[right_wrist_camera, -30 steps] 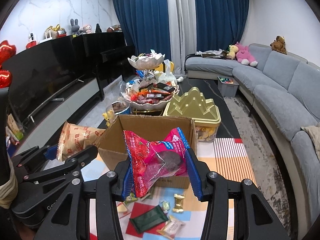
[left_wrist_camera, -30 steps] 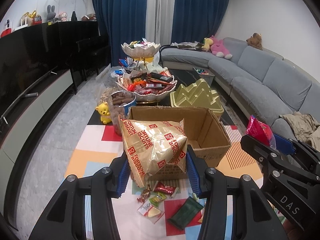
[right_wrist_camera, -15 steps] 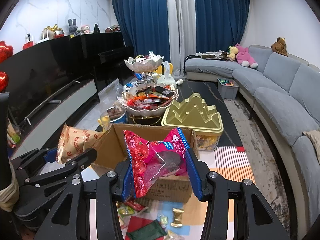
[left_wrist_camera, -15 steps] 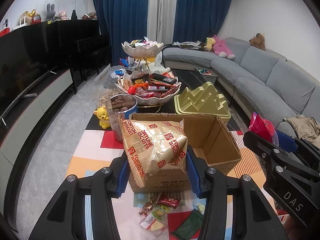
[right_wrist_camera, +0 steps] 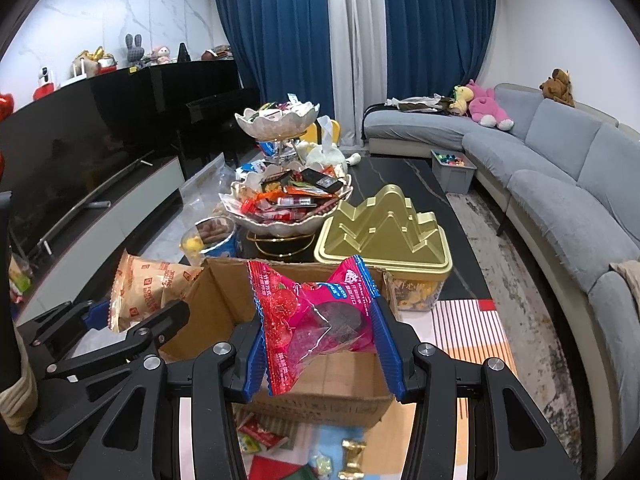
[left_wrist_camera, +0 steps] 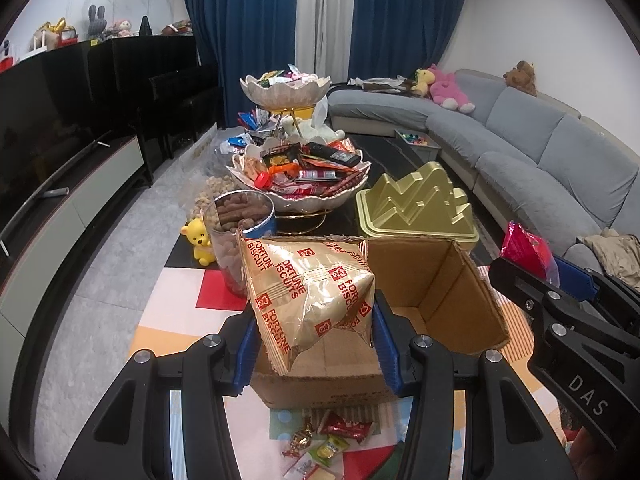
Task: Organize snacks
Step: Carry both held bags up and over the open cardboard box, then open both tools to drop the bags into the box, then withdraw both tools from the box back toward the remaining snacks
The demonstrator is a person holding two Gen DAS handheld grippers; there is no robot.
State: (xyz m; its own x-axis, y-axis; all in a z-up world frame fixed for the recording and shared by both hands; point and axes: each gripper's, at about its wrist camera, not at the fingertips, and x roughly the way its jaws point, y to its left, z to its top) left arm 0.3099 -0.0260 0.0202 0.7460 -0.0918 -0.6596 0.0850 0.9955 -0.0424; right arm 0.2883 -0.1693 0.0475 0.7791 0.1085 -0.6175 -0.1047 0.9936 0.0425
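Left gripper: our left gripper (left_wrist_camera: 314, 340) pinches a gold Fortune Biscuits bag (left_wrist_camera: 310, 292) between its blue pads, both pads pressed against the bag's sides.
Right gripper: our right gripper (right_wrist_camera: 320, 344) pinches a pink snack packet (right_wrist_camera: 316, 316) the same way, the packet bulging up between the pads.
Biscuit bag's place: we hold it above the near left edge of the open cardboard box (left_wrist_camera: 436, 300), not inside it.
Pink packet's place: we hold it over the near edge of the box, roughly at its middle in the right wrist view.
Box: it stands on a colourful patterned mat (left_wrist_camera: 180, 300), flaps open, and we see nothing lying on the part of its floor that shows.
Loose sweets: several small wrapped candies (left_wrist_camera: 316, 440) lie on the mat, just near of the box.
Far of the box: a gold mountain-shaped tin (left_wrist_camera: 416, 208) to the right, a two-tier snack bowl stand (left_wrist_camera: 298, 184) at centre, a clear tub of brown biscuit sticks (left_wrist_camera: 240, 224) to the left.
Beside the tub: a small yellow bear figure (left_wrist_camera: 199, 236) just left of it.
Room: grey sofa (right_wrist_camera: 568, 168) on the right, black TV cabinet (right_wrist_camera: 80, 128) on the left.
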